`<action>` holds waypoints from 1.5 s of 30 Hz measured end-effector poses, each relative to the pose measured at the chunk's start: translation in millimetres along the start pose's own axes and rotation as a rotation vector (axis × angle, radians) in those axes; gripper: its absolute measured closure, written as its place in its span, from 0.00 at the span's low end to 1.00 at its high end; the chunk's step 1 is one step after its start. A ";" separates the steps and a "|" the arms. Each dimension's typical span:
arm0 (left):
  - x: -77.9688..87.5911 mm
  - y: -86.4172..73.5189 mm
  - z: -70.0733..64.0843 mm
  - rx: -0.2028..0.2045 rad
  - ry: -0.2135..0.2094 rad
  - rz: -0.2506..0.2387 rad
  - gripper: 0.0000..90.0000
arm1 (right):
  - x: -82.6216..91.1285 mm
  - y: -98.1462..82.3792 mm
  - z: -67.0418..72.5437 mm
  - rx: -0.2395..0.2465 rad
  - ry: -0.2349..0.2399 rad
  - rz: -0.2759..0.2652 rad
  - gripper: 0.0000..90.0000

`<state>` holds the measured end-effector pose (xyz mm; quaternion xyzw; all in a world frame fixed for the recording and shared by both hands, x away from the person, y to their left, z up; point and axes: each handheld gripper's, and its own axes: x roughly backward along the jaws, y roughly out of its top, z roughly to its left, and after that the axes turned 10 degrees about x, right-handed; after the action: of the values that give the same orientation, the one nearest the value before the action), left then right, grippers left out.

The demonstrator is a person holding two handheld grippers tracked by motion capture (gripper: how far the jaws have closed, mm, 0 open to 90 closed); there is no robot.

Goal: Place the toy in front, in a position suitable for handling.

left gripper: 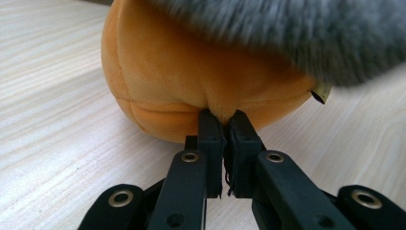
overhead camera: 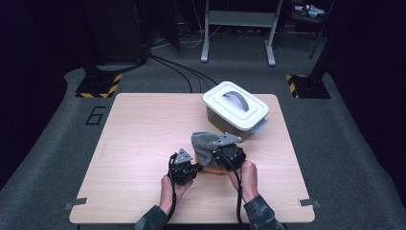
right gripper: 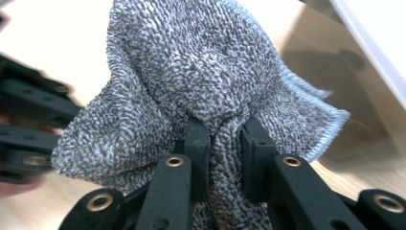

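The left gripper [left gripper: 222, 115] is clamped on a small pinch of the orange plush cushion [left gripper: 201, 76], its jaws almost together with a fold of fabric between the tips. The cushion rests on the light wooden table [overhead camera: 139, 143], near the front edge and slightly right of centre. In the left gripper view its upper part is covered by the grey knitted cloth [left gripper: 306, 33], which appears blurred there, and a small tag at the cushion's right side is too small to read. The right gripper [right gripper: 225, 129] is clamped on a bunched fold of the same cloth [right gripper: 191, 67]; the cloth hangs over the jaws and hides the cushion from that camera. In the high view the cloth [overhead camera: 203, 143] and both grippers conceal most of the cushion [overhead camera: 210, 169]. The white lidded plastic box with a grey handle [overhead camera: 235, 108] stands just behind the cloth; its contents are hidden.
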<state>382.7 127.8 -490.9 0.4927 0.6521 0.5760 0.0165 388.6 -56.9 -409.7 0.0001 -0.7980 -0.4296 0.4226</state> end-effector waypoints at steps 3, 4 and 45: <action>0.3 -1.0 1.1 0.001 0.009 0.013 0.96 | -8.5 4.1 16.5 0.038 -0.016 0.023 0.85; 0.1 -2.6 2.8 0.027 -0.002 0.013 0.96 | -11.1 1.3 15.9 0.057 -0.020 0.035 0.85; -3.9 13.5 11.1 -0.062 0.015 0.073 0.59 | -24.8 -78.7 -40.7 -0.241 -0.032 0.068 0.85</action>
<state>399.6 131.4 -486.4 0.5112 0.6156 0.5997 0.0061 403.4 -125.5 -469.2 -0.0845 -0.7470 -0.5077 0.4209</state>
